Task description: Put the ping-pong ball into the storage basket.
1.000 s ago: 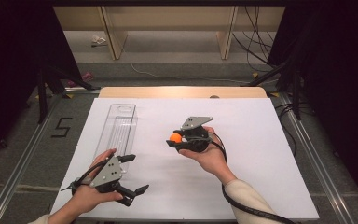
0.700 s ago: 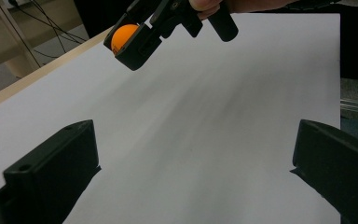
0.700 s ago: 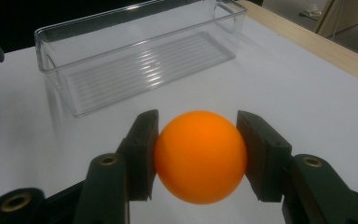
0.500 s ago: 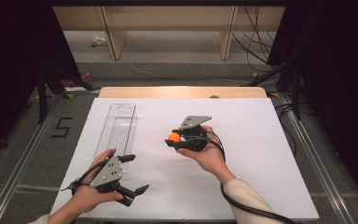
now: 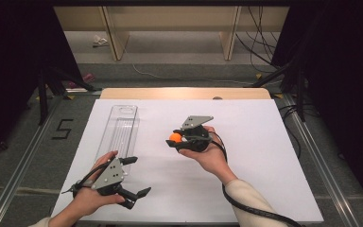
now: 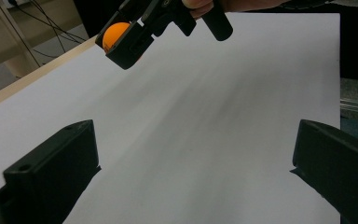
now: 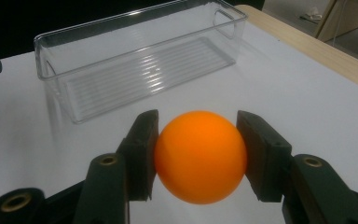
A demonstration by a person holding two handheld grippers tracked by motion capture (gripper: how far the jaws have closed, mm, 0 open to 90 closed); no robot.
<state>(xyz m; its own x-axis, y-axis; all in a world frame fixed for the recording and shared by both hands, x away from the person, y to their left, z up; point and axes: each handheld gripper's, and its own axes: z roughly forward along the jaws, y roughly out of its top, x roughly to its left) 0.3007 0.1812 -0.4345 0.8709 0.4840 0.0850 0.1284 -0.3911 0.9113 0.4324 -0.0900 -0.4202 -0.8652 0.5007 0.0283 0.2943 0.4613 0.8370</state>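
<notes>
An orange ball (image 7: 200, 156) is clamped between the two black pads of my right gripper (image 5: 174, 140), held a little above the white sheet near the table's middle; the ball (image 5: 175, 137) faces left toward a clear plastic bin (image 5: 119, 134). In the left gripper view the same ball (image 6: 116, 36) shows at the top left inside the other hand's jaws. My left gripper (image 5: 136, 177) rests near the front left of the sheet, jaws spread wide with nothing between them. The clear bin (image 7: 140, 60) is long, ribbed on its floor and empty.
A white sheet (image 5: 264, 156) covers the wooden table (image 5: 184, 93), whose bare strip shows at the far edge. Dark stands and cables flank both sides, and wooden shelving stands beyond. A "5" is marked on the floor at left (image 5: 61, 128).
</notes>
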